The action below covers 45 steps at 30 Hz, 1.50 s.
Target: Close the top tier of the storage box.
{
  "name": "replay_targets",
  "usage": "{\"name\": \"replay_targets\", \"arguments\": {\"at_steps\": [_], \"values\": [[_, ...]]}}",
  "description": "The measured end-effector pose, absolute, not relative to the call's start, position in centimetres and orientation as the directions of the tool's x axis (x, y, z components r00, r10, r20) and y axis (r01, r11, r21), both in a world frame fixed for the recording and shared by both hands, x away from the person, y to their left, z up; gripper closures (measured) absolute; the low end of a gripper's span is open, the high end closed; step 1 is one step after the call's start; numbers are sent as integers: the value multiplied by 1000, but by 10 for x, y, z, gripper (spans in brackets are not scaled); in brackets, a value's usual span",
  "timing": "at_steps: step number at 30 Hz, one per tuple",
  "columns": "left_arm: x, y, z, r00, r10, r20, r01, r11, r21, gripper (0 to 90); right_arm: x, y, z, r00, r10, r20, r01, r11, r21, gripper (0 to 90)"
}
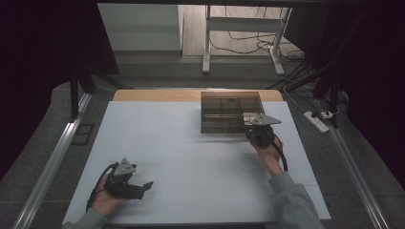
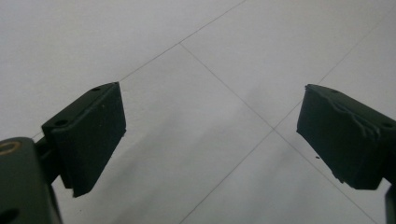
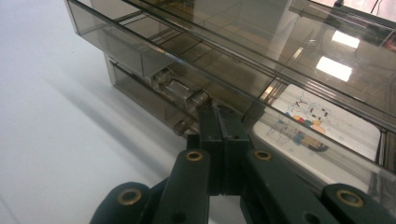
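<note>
We find the smoked-plastic drawer cabinet (image 1: 231, 112) in the upper middle of the high view, at the far edge of the white table (image 1: 191, 162); in the right gripper view it takes up the upper right, its drawers stacked and slightly staggered, with a clear knob-like drawer handle (image 3: 180, 91) at centre frame and a white printed card (image 3: 322, 121) lying inside a lower drawer at right. Our right gripper (image 3: 218, 116) sits at the cabinet's front right corner in the high view, its jaws clenched flat against each other with nothing between them, tips just beside the handle; whether they touch it we cannot tell. We judge the step to be working a drawer with closed jaws, nudging or hooking at the handle rather than gripping it. The next move calls for a short, steady push or pull along the drawer's slide, kept level so the light cabinet does not skid. Our left gripper (image 2: 210, 135) waits at the lower left of the high view, jaws spread wide over bare table.
</note>
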<state>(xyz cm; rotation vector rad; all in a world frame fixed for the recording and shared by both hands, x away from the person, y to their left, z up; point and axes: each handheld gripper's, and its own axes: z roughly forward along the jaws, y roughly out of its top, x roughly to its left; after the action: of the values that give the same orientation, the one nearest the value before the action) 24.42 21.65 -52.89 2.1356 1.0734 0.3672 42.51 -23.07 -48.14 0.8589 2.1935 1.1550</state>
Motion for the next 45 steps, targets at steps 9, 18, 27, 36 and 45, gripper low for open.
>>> {"name": "replay_targets", "arguments": {"at_steps": [9,18,27,36,45], "values": [[244,215,-529,616,786,-52,585,-412,698,83,440,-227,-486,-668,731,-143,300,439,847,897],[243,217,-530,614,787,-53,586,-410,699,83,444,-226,-486,-660,736,-150,296,439,848,897],[241,218,-529,610,791,-49,585,-408,701,83,443,-227,-485,-656,736,-168,289,451,844,897],[241,218,-529,612,789,-50,582,-407,704,84,427,-233,-478,-670,724,-163,293,460,838,897],[242,218,-529,614,788,-50,581,-408,704,84,394,-239,-485,-729,672,-134,306,494,814,897]]}}
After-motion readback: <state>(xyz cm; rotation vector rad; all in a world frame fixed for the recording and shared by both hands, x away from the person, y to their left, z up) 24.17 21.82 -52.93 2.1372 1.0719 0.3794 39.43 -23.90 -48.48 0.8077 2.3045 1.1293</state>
